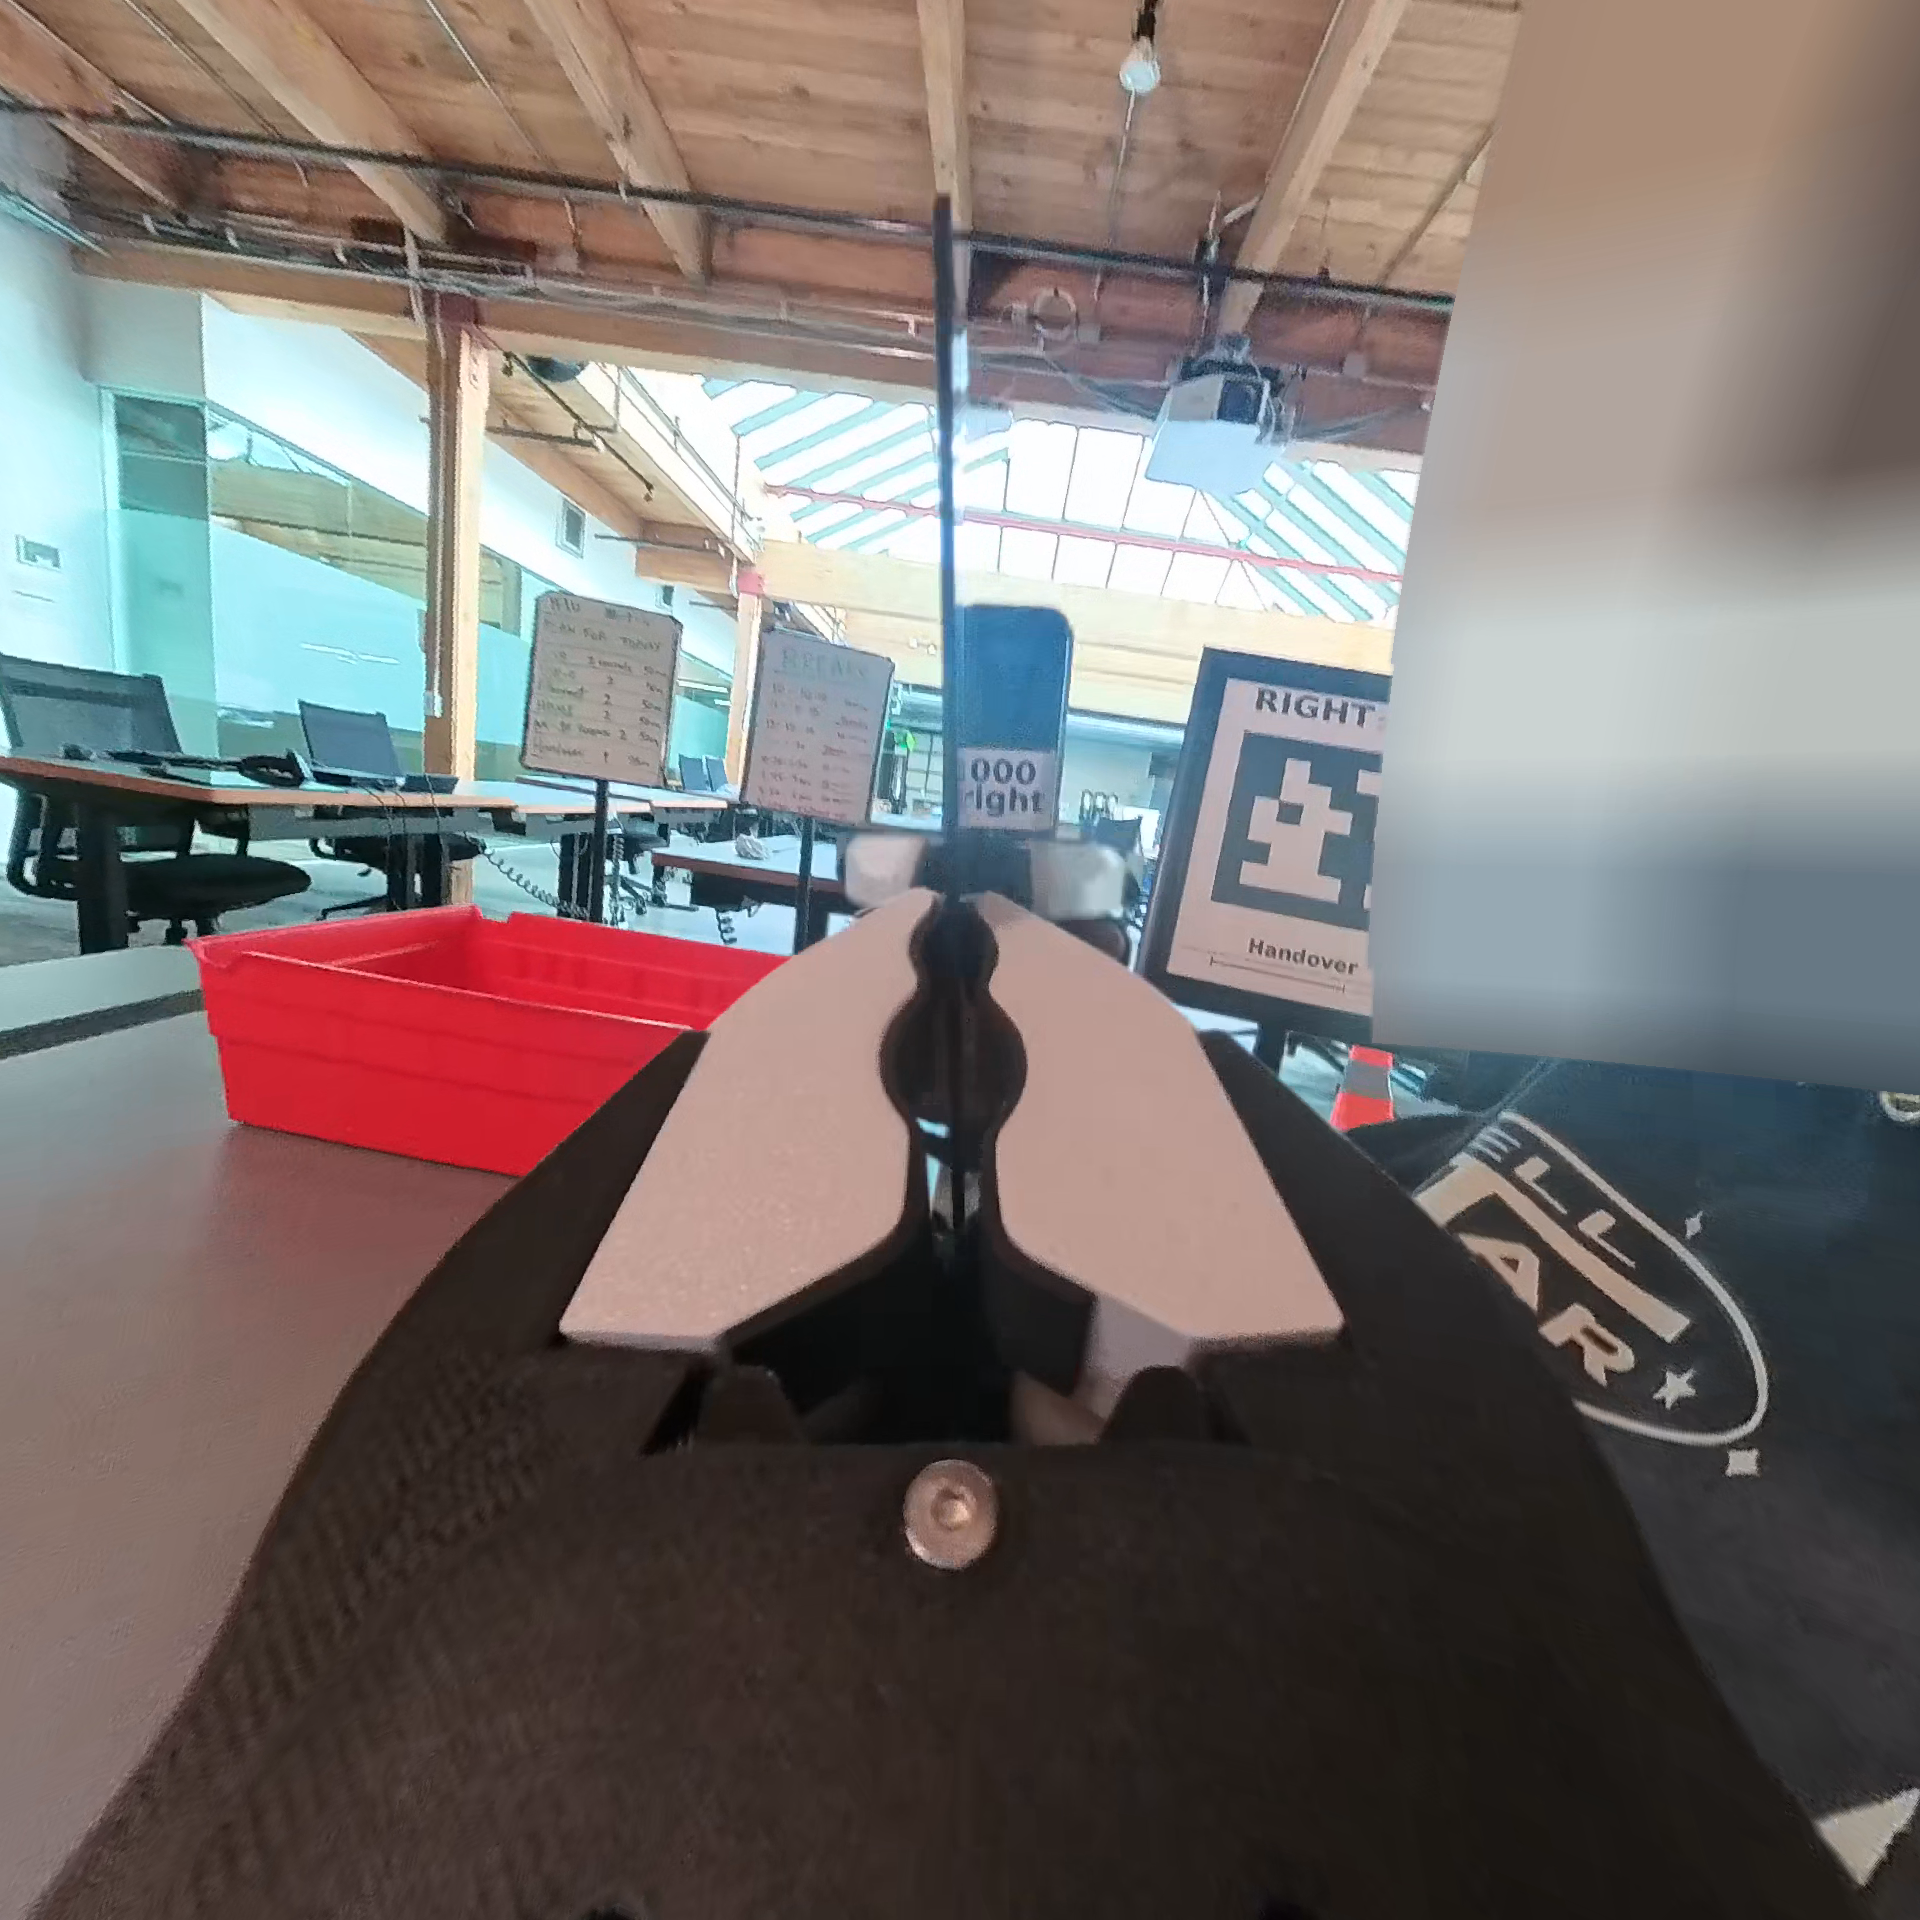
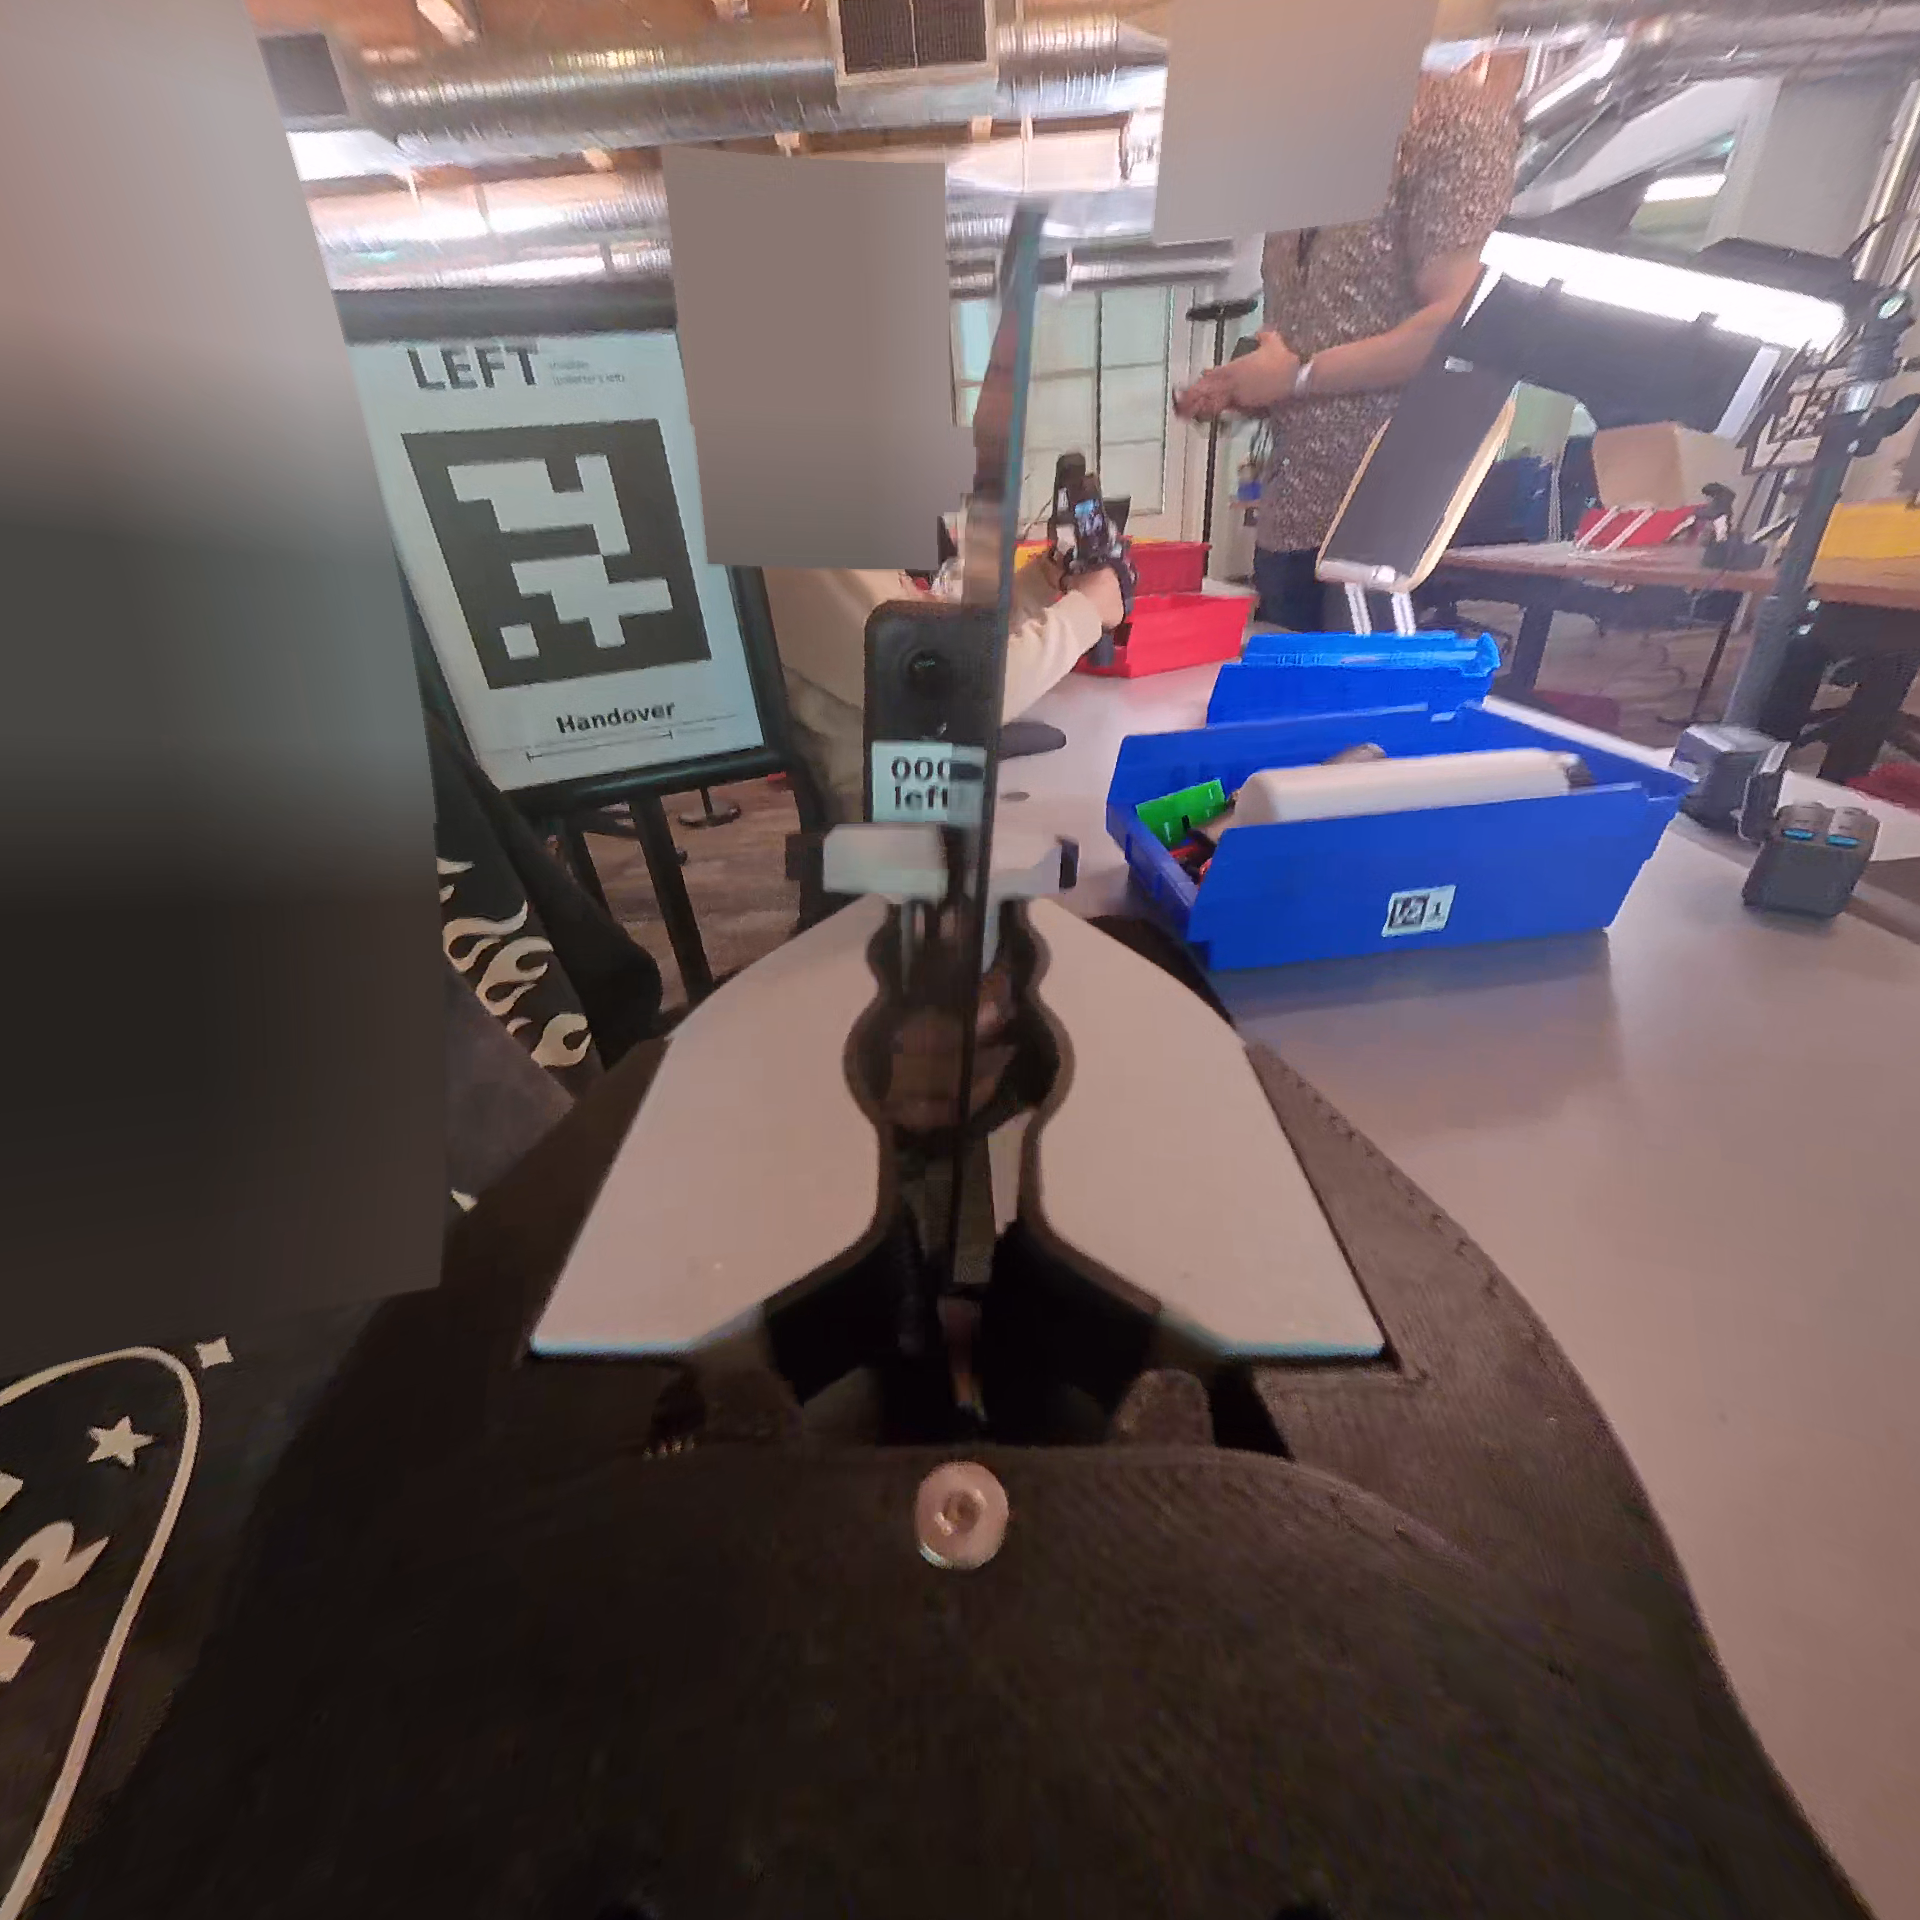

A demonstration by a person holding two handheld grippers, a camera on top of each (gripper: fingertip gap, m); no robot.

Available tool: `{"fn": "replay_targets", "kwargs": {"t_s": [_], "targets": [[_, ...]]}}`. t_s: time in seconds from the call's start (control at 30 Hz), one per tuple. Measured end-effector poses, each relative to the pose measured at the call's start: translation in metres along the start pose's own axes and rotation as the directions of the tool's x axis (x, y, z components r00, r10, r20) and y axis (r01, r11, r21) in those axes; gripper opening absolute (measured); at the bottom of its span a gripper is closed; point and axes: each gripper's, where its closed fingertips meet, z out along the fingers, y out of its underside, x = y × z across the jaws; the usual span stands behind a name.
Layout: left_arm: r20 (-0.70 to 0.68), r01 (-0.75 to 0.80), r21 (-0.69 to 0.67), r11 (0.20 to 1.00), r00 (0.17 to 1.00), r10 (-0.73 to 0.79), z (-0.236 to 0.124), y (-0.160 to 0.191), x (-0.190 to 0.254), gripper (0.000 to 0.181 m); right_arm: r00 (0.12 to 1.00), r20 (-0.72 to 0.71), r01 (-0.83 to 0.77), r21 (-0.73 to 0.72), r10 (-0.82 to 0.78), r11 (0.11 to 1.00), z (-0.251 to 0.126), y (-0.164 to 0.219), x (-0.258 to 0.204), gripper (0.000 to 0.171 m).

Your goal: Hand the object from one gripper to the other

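Observation:
A thin, flat, dark plate (image 1: 948,623) stands upright, seen edge-on, between my two grippers, which face each other. My left gripper (image 1: 951,909) is shut on the plate's lower part. In the right wrist view the plate (image 2: 1003,416) looks shiny and leans slightly right. My right gripper (image 2: 961,914) has its jaws on either side of the plate with a narrow gap showing on the left, so it is slightly open. The right gripper's black camera body (image 1: 1013,707) shows behind the plate in the left wrist view. The left gripper's camera body (image 2: 925,675) shows in the right wrist view.
A red bin (image 1: 416,1039) sits on the grey table (image 1: 156,1247) at the left. A blue bin (image 2: 1455,862) with several items and a dark charger (image 2: 1808,862) sit on the table at the right. Marker signs (image 1: 1278,821) (image 2: 561,561) stand behind. A person (image 2: 1351,312) stands at the back. Only a small space, under 4 cm, lies between the two pairs of fingers.

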Motion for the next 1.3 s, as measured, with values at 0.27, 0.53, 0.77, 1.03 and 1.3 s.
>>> {"fn": "replay_targets", "kwargs": {"t_s": [0.27, 0.53, 0.77, 1.03, 1.3], "targets": [[0.004, 0.018, 0.048, 0.999, 1.0, -0.018, -0.003, -0.006, 0.0, 0.009, 0.999, 0.031, -0.041, -0.077, 0.044, 0.996, 0.004, 0.013, 0.001, 0.002], [-0.004, 0.014, -0.014, 1.0, 1.0, -0.014, 0.001, 0.007, 0.0, 0.001, 0.999, 0.006, -0.033, 0.055, 0.032, 0.998, -0.001, -0.008, 0.003, 0.007], [0.02, 0.029, 0.113, 0.993, 0.999, -0.031, -0.008, -0.016, -0.005, 0.001, 0.997, 0.058, -0.043, -0.094, 0.048, 0.995, 0.007, 0.021, -0.001, 0.02], [0.162, -0.005, 0.168, 0.986, 0.987, -0.022, -0.014, -0.022, -0.024, 0.015, 0.998, -0.066, -0.005, -0.051, 0.002, 0.999, 0.014, 0.015, 0.017, 0.002], [0.555, -0.219, 0.192, 0.957, 0.828, 0.078, -0.025, -0.038, -0.057, 0.049, 0.362, -0.681, 0.507, -0.429, -0.636, 0.748, -0.016, -0.014, 0.081, 0.001]]}}
